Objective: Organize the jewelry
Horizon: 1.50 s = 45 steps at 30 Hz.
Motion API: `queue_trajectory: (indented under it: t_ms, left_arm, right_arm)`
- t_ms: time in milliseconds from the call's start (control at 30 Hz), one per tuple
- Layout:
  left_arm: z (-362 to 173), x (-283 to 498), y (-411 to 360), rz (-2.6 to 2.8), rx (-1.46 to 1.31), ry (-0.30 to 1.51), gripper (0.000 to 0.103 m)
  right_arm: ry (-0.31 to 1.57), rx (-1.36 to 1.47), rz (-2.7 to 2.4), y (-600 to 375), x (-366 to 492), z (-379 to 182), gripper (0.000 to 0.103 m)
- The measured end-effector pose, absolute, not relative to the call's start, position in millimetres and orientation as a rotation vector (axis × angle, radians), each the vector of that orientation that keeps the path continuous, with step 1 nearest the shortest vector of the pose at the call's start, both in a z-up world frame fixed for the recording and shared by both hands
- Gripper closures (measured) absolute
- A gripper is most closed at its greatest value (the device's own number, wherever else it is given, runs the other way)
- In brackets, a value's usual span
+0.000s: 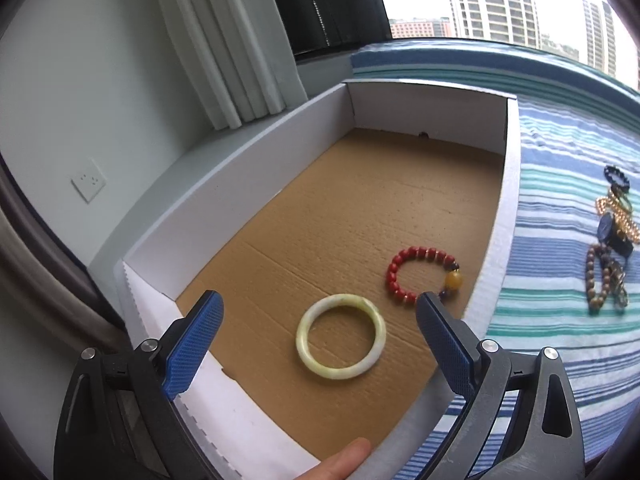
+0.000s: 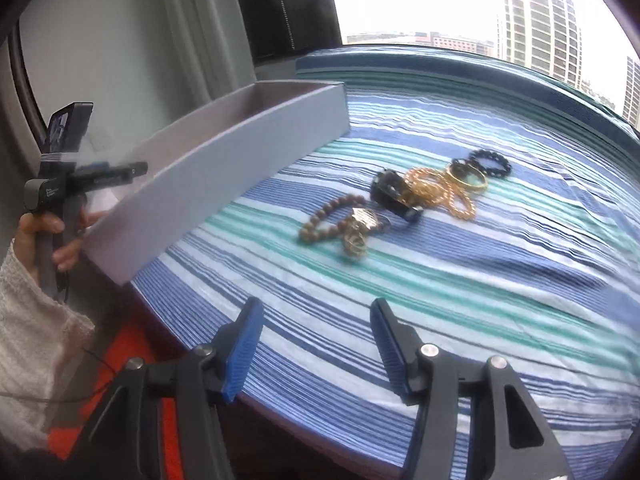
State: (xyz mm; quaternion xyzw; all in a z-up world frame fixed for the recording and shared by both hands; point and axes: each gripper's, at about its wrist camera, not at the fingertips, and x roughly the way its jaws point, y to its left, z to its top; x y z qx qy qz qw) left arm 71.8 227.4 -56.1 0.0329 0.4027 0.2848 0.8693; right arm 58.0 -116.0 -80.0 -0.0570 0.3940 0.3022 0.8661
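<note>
A white cardboard box (image 1: 506,216) with a brown floor lies on the striped cloth. Inside it lie a pale green bangle (image 1: 341,336) and a red bead bracelet (image 1: 424,274) with a yellow bead. My left gripper (image 1: 318,304) is open and empty, hovering over the box's near end above the bangle. My right gripper (image 2: 316,312) is open and empty above the cloth's near edge, short of a jewelry pile: a brown bead bracelet (image 2: 332,218), a dark watch (image 2: 394,194), gold chains (image 2: 440,190), a gold bangle (image 2: 468,174), a black bead bracelet (image 2: 490,162). The pile also shows in the left wrist view (image 1: 612,236).
The blue, teal and white striped cloth (image 2: 440,300) covers the table. The box's outer wall (image 2: 224,172) stands left of the pile. The left hand and its gripper handle (image 2: 52,200) are behind the box. A curtain (image 1: 224,40) and window lie beyond.
</note>
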Motion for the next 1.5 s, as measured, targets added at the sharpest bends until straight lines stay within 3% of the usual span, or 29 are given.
queue_trajectory:
  t_ms: [433,667,800,967,1300,1500]
  left_arm:
    - [-60.4,48.6,222.5,0.636,0.077,0.866,0.006]
    - [-20.1,18.5,212.6,0.719,0.002,0.678,0.001]
    - [4.8,10.0,189.1,0.548,-0.055,0.604,0.001]
    - [-0.7,19.4,139.9,0.267,-0.091,0.671,0.001]
    - [-72.7,47.3,53.5,-0.011,-0.075,0.932,0.001]
    - [-89.3,39.9,42.1,-0.041,-0.096,0.987,0.001]
  right_arm:
    - [0.800,-0.068,0.504,-169.5,41.6,-103.0,0.047]
    - [0.789,-0.064,0.492,-171.8,41.0,-102.5,0.046]
    - [0.774,-0.081,0.435,-177.1,40.5,-102.0,0.030]
    - [0.784,-0.082,0.343,-185.6,44.5,-106.8,0.024]
    - [0.780,-0.159,0.266,-183.9,38.4,-112.6,0.023]
    - [0.778,-0.165,0.255,-184.9,36.7,-112.5,0.023]
